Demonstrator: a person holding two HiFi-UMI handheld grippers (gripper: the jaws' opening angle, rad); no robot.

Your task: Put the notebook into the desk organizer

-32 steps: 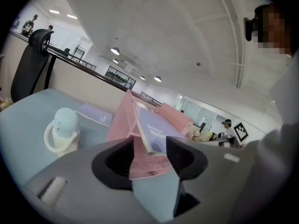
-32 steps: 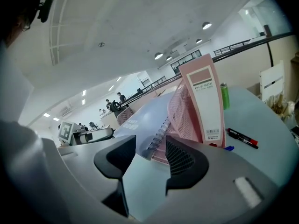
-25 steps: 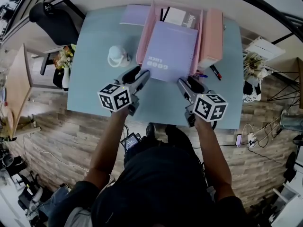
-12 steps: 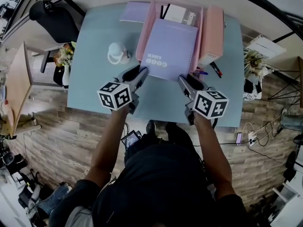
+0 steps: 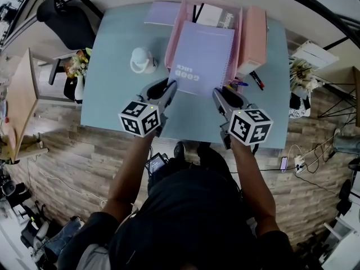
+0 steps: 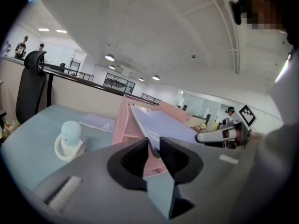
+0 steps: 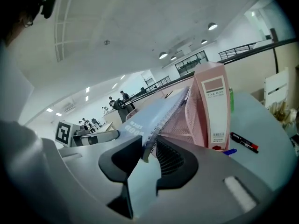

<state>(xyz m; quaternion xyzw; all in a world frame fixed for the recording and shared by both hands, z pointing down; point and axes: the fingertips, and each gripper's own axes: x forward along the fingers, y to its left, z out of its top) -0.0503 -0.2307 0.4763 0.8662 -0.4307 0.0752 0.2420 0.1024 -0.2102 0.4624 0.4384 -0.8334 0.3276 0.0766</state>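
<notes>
Head camera: high over the table (image 5: 107, 94), facing steeply down. Left gripper (image 5: 170, 85) camera: low, tight behind its jaws, facing up-table. Right gripper (image 5: 216, 93) camera: likewise, behind closing jaws round the notebook (image 5: 202, 55) corner. All three share notebook and organizer (image 5: 173, 38). Each gripper view seems to catch the other gripper.

notebook (image 5: 203, 55): lilac | desk organizer (image 5: 173, 38): pink mesh | file box (image 5: 253, 35): pink | table (image 5: 112, 89): pale blue | floor (image 5: 67, 162): brown wood-grain

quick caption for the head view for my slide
Purple notebook leaning on the pink desk organizer: left gripper grips one near corner, right gripper closing its jaws on the spiral corner.
</notes>
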